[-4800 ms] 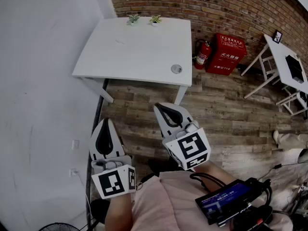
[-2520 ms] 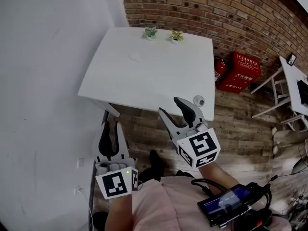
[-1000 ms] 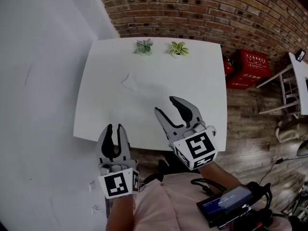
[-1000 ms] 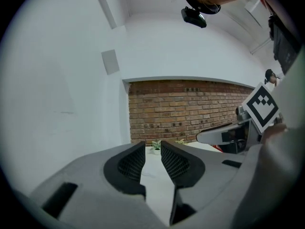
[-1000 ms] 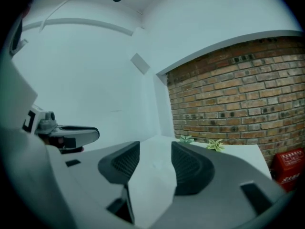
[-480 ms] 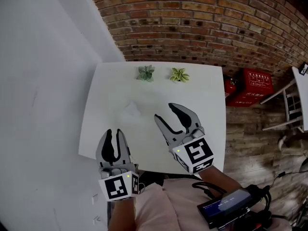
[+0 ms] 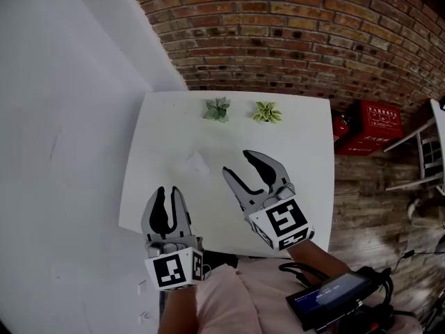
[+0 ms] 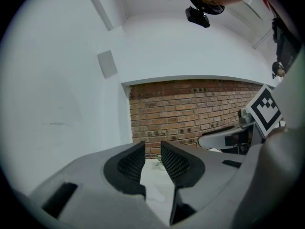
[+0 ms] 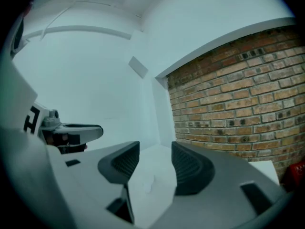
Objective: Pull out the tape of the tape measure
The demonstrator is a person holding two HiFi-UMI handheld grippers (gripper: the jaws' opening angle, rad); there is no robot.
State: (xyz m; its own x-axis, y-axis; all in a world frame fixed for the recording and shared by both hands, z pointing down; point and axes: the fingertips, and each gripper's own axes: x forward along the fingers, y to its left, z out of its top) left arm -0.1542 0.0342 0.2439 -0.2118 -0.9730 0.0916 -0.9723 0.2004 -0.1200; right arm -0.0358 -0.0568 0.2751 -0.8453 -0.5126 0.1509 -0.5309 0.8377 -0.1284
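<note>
Head view: smooth white square table (image 7: 292, 138) against a rough red brick wall (image 7: 278, 33), two small leafy plants (image 7: 217, 109) at its far edge. A pale, crumpled-looking lump (image 7: 195, 164) lies on the table left of centre, ahead of both grippers (tape measure? too faint to tell). Left gripper (image 7: 167, 190) is grey plastic with black pads, its jaws a narrow gap apart, empty. Right gripper (image 7: 235, 161) has jaws wider apart, empty. Red box (image 7: 379, 125) on the plank floor (image 7: 375, 186), print unreadable.

Left gripper view: cross-hatched pads (image 8: 131, 163) slightly apart, nothing between them; the lump sits on the table beyond.

Right gripper view: ribbed pads clearly apart, holding nothing; the lump shows through the gap.
</note>
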